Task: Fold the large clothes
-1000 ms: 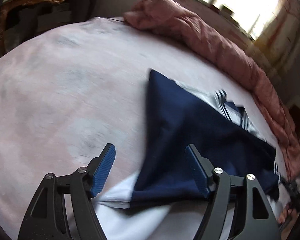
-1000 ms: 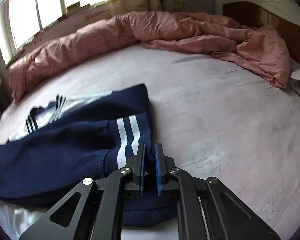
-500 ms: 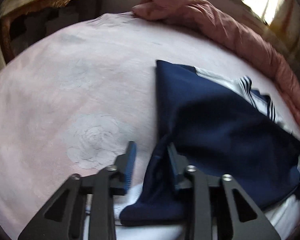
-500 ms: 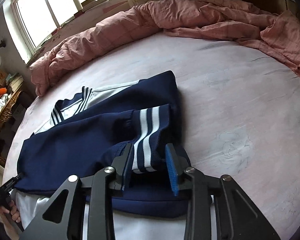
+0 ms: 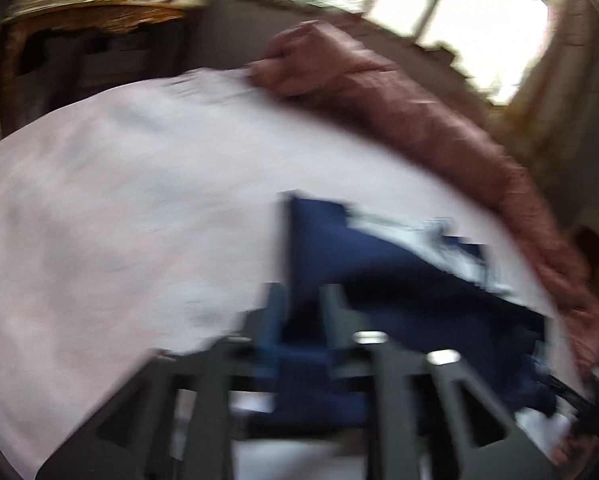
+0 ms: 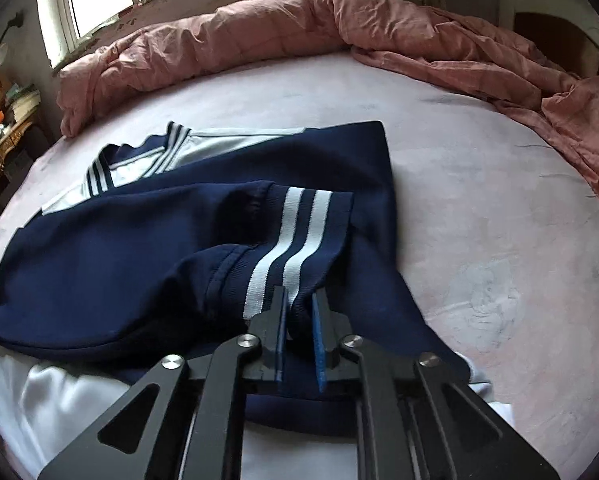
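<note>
A navy jacket point(image 6: 119, 248) with white panels and striped collar lies partly folded on the pink bed sheet point(image 6: 479, 200). My right gripper point(image 6: 299, 308) is closing, and its blue pads pinch the sleeve's white-striped cuff point(image 6: 299, 232), which is lifted a little over the jacket body. The left wrist view is badly blurred. In it my left gripper point(image 5: 303, 312) stands at the jacket's point(image 5: 399, 280) near edge with its fingers close together and navy cloth between them; its jaws are opening.
A crumpled pink duvet point(image 6: 259, 40) runs along the far side of the bed and down its right side. A carved wooden table point(image 5: 99, 12) with clutter stands past the bed's left corner. Windows are behind the duvet.
The right jaws opened, moved onto the striped cuff and closed on it. The left jaws came in from wide to narrow around the navy edge, and the left view swung upward and blurred.
</note>
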A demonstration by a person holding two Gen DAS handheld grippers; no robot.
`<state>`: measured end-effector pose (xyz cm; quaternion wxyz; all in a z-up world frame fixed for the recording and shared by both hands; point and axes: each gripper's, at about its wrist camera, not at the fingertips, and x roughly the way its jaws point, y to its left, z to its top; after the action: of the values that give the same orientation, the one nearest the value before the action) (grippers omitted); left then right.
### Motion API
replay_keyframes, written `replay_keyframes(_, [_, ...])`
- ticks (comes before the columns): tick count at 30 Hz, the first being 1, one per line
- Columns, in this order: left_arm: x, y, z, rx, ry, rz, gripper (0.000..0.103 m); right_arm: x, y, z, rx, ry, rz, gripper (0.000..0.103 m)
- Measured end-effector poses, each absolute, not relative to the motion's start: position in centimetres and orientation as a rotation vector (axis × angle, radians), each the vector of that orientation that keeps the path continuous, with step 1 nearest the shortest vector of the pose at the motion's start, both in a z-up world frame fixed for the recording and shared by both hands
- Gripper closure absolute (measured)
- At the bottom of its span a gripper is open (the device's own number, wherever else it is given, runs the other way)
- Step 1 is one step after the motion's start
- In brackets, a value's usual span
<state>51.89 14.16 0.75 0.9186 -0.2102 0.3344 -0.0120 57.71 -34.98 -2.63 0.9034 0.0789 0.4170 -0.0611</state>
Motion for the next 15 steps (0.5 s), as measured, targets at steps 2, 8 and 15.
replay_keyframes(2, [52.0, 12.6, 1.5, -0.416, 0.689, -0.083, 0.031, 57.5, -34.4, -2.2, 0.165, 0.835, -0.078, 0.092])
replay_keyframes(8, [54.5, 9.0, -0.8, -0.275, 0.858, -0.023, 0.029, 57.0, -33.5, -1.0, 0.099, 0.789, -0.1, 0.092])
replay_keyframes(15, [54.8, 10.1, -3.9, -0.264, 0.929, 0.137, 0.037, 56.9, -38.3, -1.3, 0.207, 0.809, -0.23, 0.092])
